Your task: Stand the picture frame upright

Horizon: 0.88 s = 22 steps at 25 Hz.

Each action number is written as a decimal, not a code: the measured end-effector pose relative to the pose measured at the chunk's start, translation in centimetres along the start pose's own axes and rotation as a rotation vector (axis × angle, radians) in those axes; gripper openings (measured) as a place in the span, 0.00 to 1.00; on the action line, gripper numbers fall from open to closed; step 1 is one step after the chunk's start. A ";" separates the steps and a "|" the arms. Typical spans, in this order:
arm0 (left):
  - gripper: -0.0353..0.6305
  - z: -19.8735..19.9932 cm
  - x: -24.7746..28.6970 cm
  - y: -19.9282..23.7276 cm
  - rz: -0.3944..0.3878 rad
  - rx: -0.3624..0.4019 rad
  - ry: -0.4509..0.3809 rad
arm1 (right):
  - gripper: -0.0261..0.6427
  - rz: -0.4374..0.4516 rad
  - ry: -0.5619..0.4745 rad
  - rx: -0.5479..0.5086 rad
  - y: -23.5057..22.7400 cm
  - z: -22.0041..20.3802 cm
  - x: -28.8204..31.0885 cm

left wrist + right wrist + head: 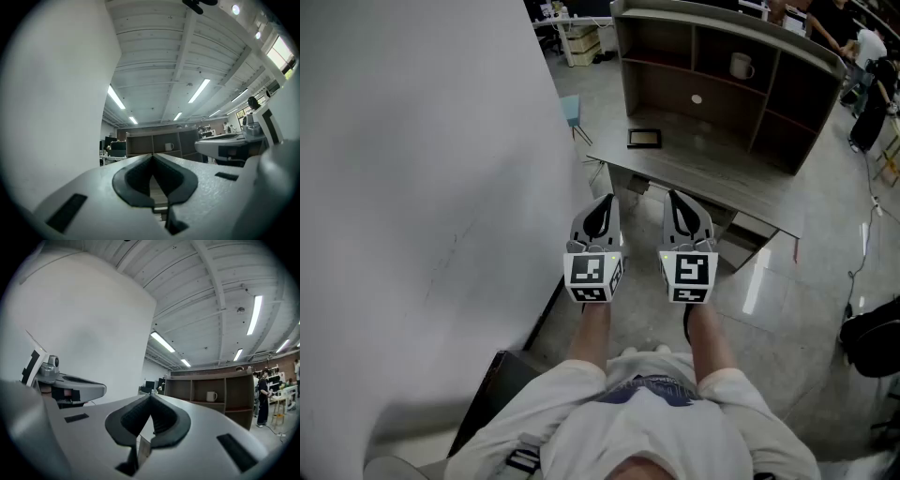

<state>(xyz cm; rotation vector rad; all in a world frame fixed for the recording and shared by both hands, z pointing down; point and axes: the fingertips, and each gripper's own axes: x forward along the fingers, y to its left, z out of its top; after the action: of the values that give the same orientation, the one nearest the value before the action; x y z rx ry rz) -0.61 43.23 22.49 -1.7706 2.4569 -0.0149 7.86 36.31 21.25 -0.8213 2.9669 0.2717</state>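
Note:
A dark picture frame (644, 139) lies flat on the grey desk (712, 178), near its left end, in front of the shelf unit. My left gripper (608, 199) and right gripper (673, 195) hang side by side in the air short of the desk's near edge, well apart from the frame. Both are shut with nothing between the jaws. In the left gripper view the left gripper (152, 156) points at the shelf unit (161, 143). The right gripper (150, 396) aims the same way in its own view. The frame is hidden in both gripper views.
A white mug (741, 65) stands on the upper shelf of the brown shelf unit (769, 84); the mug (211, 396) also shows in the right gripper view. A large white wall (412, 206) runs along the left. People and chairs are at the far right (867, 84).

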 end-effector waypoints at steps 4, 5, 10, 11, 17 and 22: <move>0.06 -0.1 0.5 0.0 0.001 -0.001 0.001 | 0.03 0.002 0.001 -0.005 -0.3 0.0 0.3; 0.06 -0.2 0.5 0.0 0.001 -0.001 0.003 | 0.03 0.002 0.002 -0.007 -0.3 -0.1 0.4; 0.06 -0.8 0.8 0.5 0.007 0.000 0.013 | 0.03 0.001 0.015 -0.008 -0.4 -0.8 0.7; 0.06 -0.9 0.9 0.6 0.009 0.000 0.016 | 0.03 0.002 0.019 -0.008 -0.4 -1.0 0.8; 0.06 -2.2 1.5 0.1 0.009 -0.004 0.048 | 0.03 0.018 0.051 -0.001 -0.7 -2.5 1.2; 0.06 -2.1 1.6 0.6 0.027 -0.026 0.047 | 0.03 -0.016 0.003 0.065 -2.7 -2.0 1.3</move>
<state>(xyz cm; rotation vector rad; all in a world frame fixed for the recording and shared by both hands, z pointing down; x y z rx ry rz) -1.87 41.74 24.35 -1.7676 2.5245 -0.0233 8.15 33.02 22.66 -0.8377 2.9535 0.1729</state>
